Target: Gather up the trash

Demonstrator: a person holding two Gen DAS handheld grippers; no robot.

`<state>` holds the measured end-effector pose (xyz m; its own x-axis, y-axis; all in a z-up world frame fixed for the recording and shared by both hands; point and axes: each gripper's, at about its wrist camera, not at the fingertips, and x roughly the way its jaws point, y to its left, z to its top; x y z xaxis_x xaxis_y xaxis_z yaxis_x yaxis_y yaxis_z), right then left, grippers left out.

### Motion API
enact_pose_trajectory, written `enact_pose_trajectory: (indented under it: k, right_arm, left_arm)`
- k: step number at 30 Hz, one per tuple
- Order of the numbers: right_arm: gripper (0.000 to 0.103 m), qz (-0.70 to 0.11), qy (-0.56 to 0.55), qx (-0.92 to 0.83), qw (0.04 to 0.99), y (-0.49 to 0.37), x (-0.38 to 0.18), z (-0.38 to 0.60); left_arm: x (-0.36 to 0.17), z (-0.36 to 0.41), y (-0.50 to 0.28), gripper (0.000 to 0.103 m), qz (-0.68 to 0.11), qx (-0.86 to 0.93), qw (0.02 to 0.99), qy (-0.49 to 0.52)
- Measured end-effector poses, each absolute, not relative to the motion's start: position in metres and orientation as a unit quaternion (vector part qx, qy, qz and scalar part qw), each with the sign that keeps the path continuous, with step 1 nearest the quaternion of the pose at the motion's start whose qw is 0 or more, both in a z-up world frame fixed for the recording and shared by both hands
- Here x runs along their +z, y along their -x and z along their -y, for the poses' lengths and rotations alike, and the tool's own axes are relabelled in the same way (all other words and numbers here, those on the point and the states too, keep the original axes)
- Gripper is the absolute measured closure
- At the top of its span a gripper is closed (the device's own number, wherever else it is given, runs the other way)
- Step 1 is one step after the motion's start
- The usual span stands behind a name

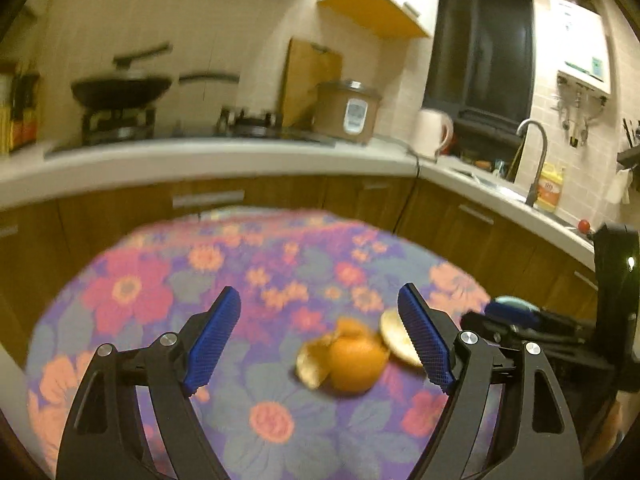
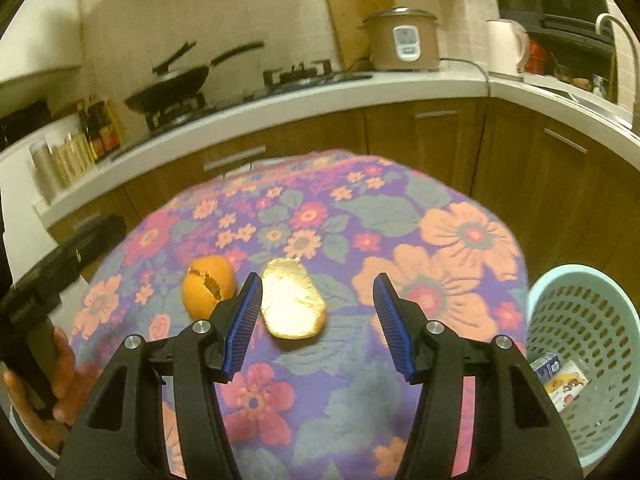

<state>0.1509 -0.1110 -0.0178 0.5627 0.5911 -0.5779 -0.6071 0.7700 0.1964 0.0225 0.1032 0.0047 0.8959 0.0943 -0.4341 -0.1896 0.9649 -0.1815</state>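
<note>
Looking along my right hand-held gripper (image 2: pixel 316 322), I see its blue pads standing apart with nothing between them. The flat, pale yellow piece of orange peel (image 2: pixel 292 304) lies on the flower-patterned purple tabletop (image 2: pixel 440 240) just ahead of the fingers, nearer to the left finger. To the left of that finger sits the round orange peel shell with a torn opening (image 2: pixel 208 286).

My left hand-held gripper (image 1: pixel 320 336) is also open and empty. From its view the round shell (image 1: pixel 352 360) lies between the fingers and a little ahead, closer to the right pad (image 1: pixel 424 340), and the flat piece (image 1: pixel 396 340) is partly hidden behind that pad.

I judge both peels very light, soft and springy, a bit waxy outside. The flat piece has its white inside facing up. Its long axis runs away from my right gripper, leaning slightly to the left. I would pinch it across the short width at the edges. The shell is hollow and will collapse easily, so a gentle grip near the torn rim seems best to me.

The light blue perforated plastic basket (image 2: pixel 580 320), with a small carton (image 2: pixel 560 376) inside, stands to the right of the right gripper.
</note>
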Motion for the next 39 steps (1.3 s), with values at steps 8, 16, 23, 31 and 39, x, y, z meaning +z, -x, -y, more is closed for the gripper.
enact_pose_trajectory:
  k: [8, 16, 23, 31, 39]
  right_arm:
    - [0.049, -0.375, 0.067, 0.319, 0.868, -0.166, -0.038, 0.080]
    - [0.054, -0.413, 0.078, 0.323, 0.848, -0.174, -0.049, 0.073]
    - [0.087, -0.417, 0.088, 0.336, 0.840, -0.170, -0.051, 0.070]
    - [0.097, -0.405, 0.052, 0.340, 0.847, -0.170, -0.045, 0.085]
    - [0.098, -0.376, 0.017, 0.341, 0.861, -0.166, -0.033, 0.106]
  left_arm:
    - [-0.028, -0.110, -0.053, 0.024, -0.297, 0.076, 0.942, 0.137]
    - [-0.040, -0.111, -0.067, 0.026, -0.339, 0.039, 0.927, 0.156]
    - [-0.048, -0.106, -0.087, 0.039, -0.372, 0.008, 0.910, 0.186]
    - [-0.052, -0.093, -0.090, 0.075, -0.378, -0.036, 0.904, 0.195]
    - [-0.039, -0.084, -0.078, 0.082, -0.351, -0.059, 0.917, 0.179]
